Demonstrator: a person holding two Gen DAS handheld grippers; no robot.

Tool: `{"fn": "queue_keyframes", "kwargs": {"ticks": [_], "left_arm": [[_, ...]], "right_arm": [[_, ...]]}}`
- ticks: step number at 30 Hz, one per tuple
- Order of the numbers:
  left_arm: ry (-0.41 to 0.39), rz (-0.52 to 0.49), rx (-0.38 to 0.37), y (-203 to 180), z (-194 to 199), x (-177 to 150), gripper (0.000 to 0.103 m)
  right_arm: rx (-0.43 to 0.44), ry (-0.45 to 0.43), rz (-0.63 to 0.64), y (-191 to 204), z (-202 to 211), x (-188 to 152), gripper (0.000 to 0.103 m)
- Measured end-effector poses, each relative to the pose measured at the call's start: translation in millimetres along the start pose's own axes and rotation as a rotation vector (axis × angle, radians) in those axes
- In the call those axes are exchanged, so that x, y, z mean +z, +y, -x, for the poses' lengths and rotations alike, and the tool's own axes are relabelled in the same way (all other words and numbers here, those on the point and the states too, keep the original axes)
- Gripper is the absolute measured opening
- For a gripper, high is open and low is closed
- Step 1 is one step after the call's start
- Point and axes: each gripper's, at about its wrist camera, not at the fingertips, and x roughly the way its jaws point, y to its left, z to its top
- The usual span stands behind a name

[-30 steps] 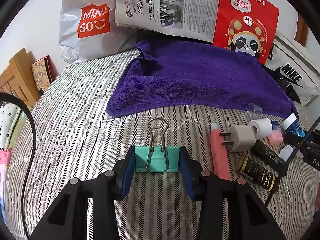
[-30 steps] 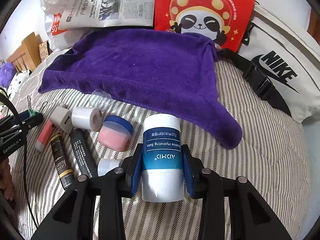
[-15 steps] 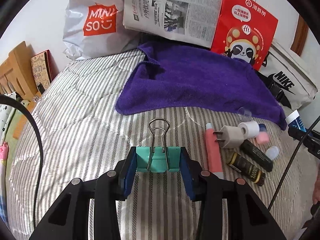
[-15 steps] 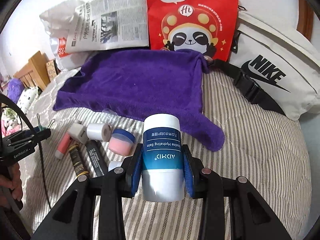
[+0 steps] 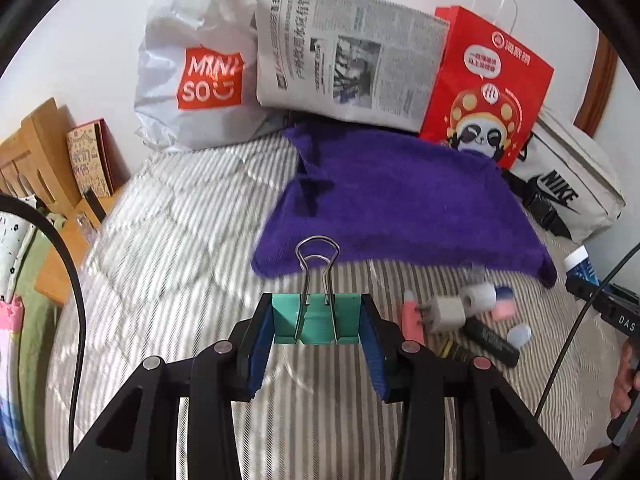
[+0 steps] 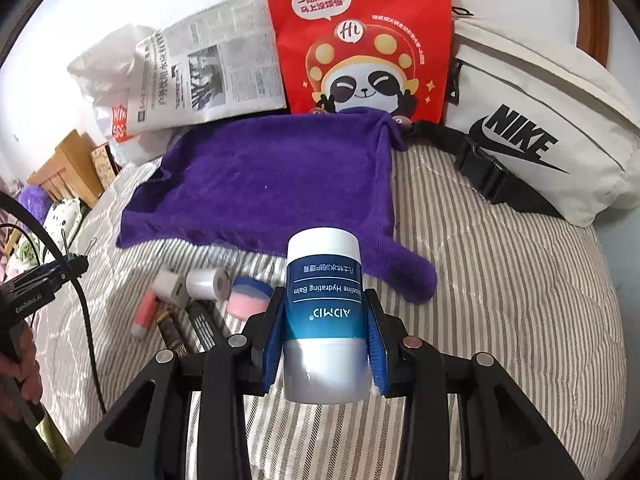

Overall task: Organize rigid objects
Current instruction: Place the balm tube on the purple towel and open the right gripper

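My left gripper [image 5: 317, 322] is shut on a teal binder clip [image 5: 316, 320] and holds it above the striped bed, its wire handles pointing at the purple towel [image 5: 400, 200]. My right gripper [image 6: 325, 320] is shut on a white and blue balm jar [image 6: 325, 300], held above the bed in front of the towel [image 6: 272, 180]. Small items lie on the bed: a pink tube [image 5: 412, 318], a white plug [image 5: 446, 314], a white roll [image 5: 478, 296], a pink jar [image 6: 248, 300] and dark tubes [image 6: 200, 326].
Against the wall stand a Miniso bag [image 5: 200, 80], a newspaper [image 5: 348, 60] and a red panda bag [image 6: 364, 40]. A white Nike bag [image 6: 532, 140] lies at the right. A wooden headboard [image 5: 28, 160] is at the left. Cables hang beside both grippers.
Both grippers have risen and pulled back from the bed with their objects still held. The small items and the towel look farther away in both views.
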Motion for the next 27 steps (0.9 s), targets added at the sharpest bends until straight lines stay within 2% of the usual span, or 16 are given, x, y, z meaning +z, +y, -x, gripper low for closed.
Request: {"fn": "queue_keyframes", "kwargs": {"ticks": [9, 15, 21, 27], "left_arm": [[-0.031, -0.002, -0.006, 13, -12, 50, 0.039], [-0.031, -0.011, -0.029, 11, -36, 80, 0.039], [-0.019, -0.005, -0.065, 11, -61, 93, 0.039], [0.005, 0.001, -0.075, 14, -78, 91, 0.039]], "right_arm": [[-0.007, -0.015, -0.004, 1, -14, 45, 0.037], [-0.011, -0.014, -0.028, -6, -37, 75, 0.037], [-0.034, -0.006, -0.006, -7, -69, 106, 0.037], [-0.052, 0.031, 0.000, -10, -113, 128, 0.037]]}}
